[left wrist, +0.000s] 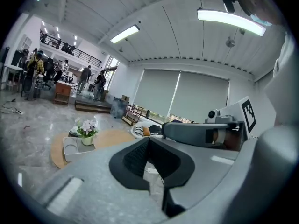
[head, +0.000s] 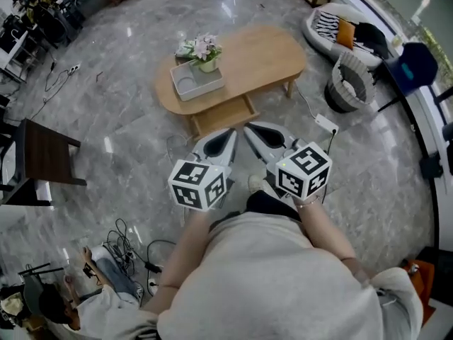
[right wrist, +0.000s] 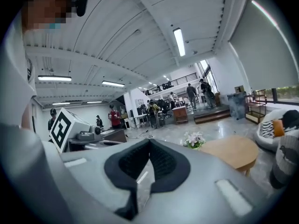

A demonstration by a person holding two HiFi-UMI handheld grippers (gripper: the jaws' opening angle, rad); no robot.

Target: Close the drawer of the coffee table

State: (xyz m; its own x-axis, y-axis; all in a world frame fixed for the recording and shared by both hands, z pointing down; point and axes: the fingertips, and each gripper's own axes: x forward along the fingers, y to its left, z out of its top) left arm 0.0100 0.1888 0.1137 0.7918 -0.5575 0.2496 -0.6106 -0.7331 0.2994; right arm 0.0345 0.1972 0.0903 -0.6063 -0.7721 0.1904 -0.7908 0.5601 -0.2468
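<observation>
Your left gripper (head: 228,137) and right gripper (head: 253,130) sit side by side over the marble floor (head: 127,126), close to your body, tips aimed at the coffee table (head: 265,55). Neither touches the table.

Left claw: pressed together. The pads meet at the tip in the left gripper view (left wrist: 148,139), with nothing between them. Right claw: the same, tips together in the right gripper view (right wrist: 149,141) and empty. Marker cubes (head: 198,184) (head: 304,170) face up near your wrists.

The drawer (head: 223,113) is open, pulled out from the table's near long edge, left of its middle. It lies just ahead of both gripper tips, with a gap between. Its inside looks bare wood.

At the table's left end is a white tray (head: 212,89). A small pot of pale flowers (head: 207,52) stands at the tray's far edge. The rest of the top is bare.

On the floor, a white power strip (head: 325,124) is near the table's right end and a round basket (head: 350,83) lies beyond that. A dark chair (head: 46,154) is well off to the left. A person (head: 64,307) sits low at the near left corner of the head view.
</observation>
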